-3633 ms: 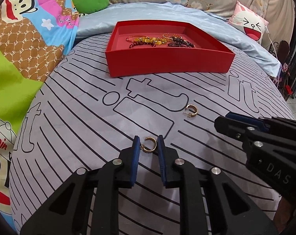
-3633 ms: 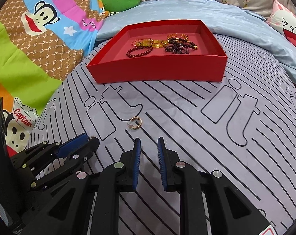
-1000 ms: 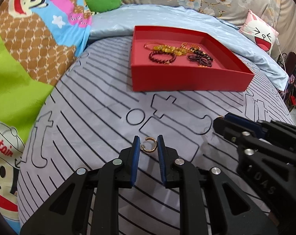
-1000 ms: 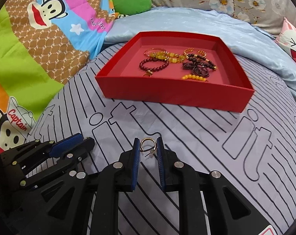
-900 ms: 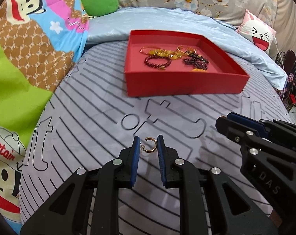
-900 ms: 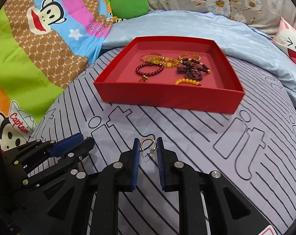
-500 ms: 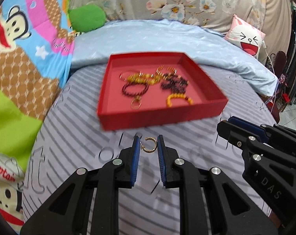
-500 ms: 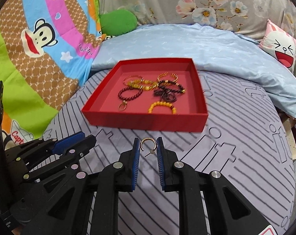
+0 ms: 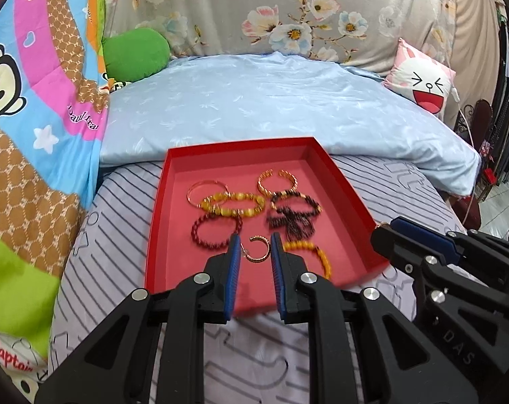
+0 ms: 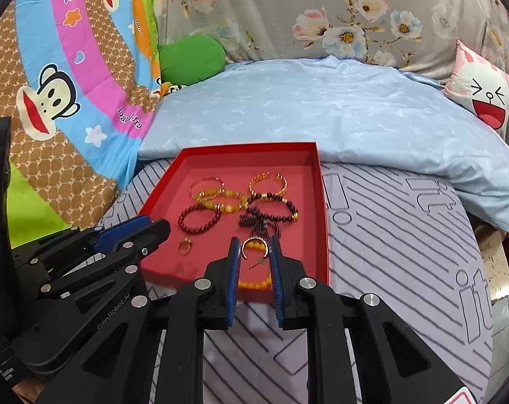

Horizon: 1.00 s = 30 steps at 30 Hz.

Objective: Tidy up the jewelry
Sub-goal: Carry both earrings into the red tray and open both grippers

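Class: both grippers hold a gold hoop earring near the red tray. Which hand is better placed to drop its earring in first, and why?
Left, marginally. The left gripper holds its earring over bare red tray floor; the right gripper's earring hangs above the yellow bracelet.

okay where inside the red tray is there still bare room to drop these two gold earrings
In the red tray, bare floor runs along the far wall and in the near left corner, beside the dark red bead bracelet. The middle and right are crowded: yellow bead bracelets, dark bead bracelets, gold bangles.
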Each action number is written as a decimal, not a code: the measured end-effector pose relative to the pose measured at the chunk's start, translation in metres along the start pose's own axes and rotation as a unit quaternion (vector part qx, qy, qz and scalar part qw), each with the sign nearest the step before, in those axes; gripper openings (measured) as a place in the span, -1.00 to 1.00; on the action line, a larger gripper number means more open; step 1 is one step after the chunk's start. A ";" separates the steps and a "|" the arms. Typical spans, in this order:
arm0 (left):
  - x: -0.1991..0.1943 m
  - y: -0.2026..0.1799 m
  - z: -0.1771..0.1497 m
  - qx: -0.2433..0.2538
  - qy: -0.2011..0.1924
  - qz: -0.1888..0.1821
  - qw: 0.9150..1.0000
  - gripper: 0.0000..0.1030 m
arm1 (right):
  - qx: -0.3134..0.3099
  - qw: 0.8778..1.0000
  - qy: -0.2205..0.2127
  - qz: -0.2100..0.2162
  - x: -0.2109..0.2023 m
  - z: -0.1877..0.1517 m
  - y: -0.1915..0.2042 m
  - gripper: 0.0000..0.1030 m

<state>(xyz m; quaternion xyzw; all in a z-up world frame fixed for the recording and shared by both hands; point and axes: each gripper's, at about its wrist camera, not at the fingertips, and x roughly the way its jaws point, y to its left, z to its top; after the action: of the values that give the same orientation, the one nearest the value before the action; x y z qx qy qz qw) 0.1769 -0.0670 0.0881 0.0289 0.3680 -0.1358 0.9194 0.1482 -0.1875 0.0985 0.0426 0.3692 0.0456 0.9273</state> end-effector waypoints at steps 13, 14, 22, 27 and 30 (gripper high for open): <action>0.064 0.020 0.022 -0.013 0.029 0.016 0.999 -0.66 | -0.007 1.000 0.025 -0.009 0.063 0.019 -0.001 -0.69; 0.068 0.022 0.021 -0.014 0.032 0.016 0.999 -0.66 | -0.006 1.000 0.026 -0.010 0.067 0.020 -0.001 -0.69; 0.092 0.022 0.017 -0.014 0.049 0.017 0.999 -0.66 | -0.002 0.999 0.041 -0.012 0.089 0.017 -0.006 -0.69; 0.101 0.022 0.015 -0.013 0.056 0.017 0.998 -0.66 | -0.003 0.999 0.047 -0.014 0.098 0.015 -0.007 -0.68; 0.105 0.023 0.013 -0.014 0.061 0.020 0.998 -0.65 | -0.002 0.999 0.050 -0.016 0.102 0.013 -0.008 -0.68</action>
<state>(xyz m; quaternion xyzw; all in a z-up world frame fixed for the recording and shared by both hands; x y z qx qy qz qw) 0.2645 -0.0714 0.0244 0.0315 0.4251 -0.1101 0.8979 0.2311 -0.1839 0.0381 0.0321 0.4158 0.0334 0.9083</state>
